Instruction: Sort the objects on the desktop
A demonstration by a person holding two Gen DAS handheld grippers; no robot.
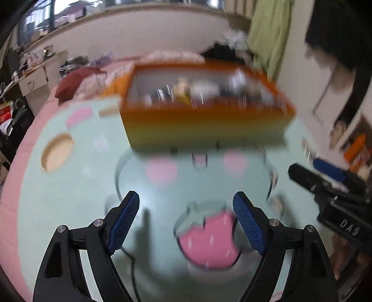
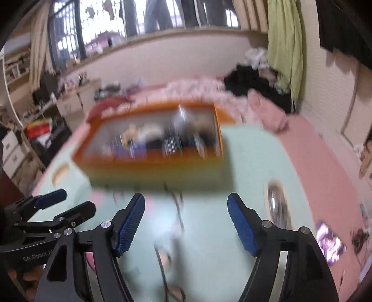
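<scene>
Nearest in the left wrist view: left gripper (image 1: pixel 186 223), jaws spread wide, nothing between the blue pads (image 1: pixel 124 223). Just beyond and below, a pale mint mat (image 1: pixel 69 197) printed with a pink strawberry (image 1: pixel 207 241) and pink cheek spots, spread over the surface. A thin dark cable (image 1: pixel 132 267) trailing across the mat near the left finger. At the right edge, the right gripper (image 1: pixel 325 185) seen side-on, black with a blue pad.

Nearest in the right wrist view: right gripper (image 2: pixel 186 223), jaws also standing apart, empty, blue pads (image 2: pixel 243 227) clear of everything. At the lower left, the left gripper (image 2: pixel 60 204), also parted. On the mat (image 2: pixel 244 162) ahead, a dark cable (image 2: pixel 179 209) running toward the camera, and to the right a blurred shiny thing (image 2: pixel 276 204), too smeared to name.

Farther out, in the middle of both views: an orange box (image 1: pixel 204 125) (image 2: pixel 158 169) resting on the mat, open on top, holding a jumble of small objects (image 2: pixel 167 137) too blurred to tell apart. Both grippers short of the box, not touching it.

Beyond the box: a bed with pink bedding (image 2: pixel 309 158), a dark red cushion (image 1: pixel 69 83), a heap of black clothing (image 2: pixel 251 81), a green curtain (image 2: pixel 283 46), and a window (image 2: pixel 104 21) along the far wall.
</scene>
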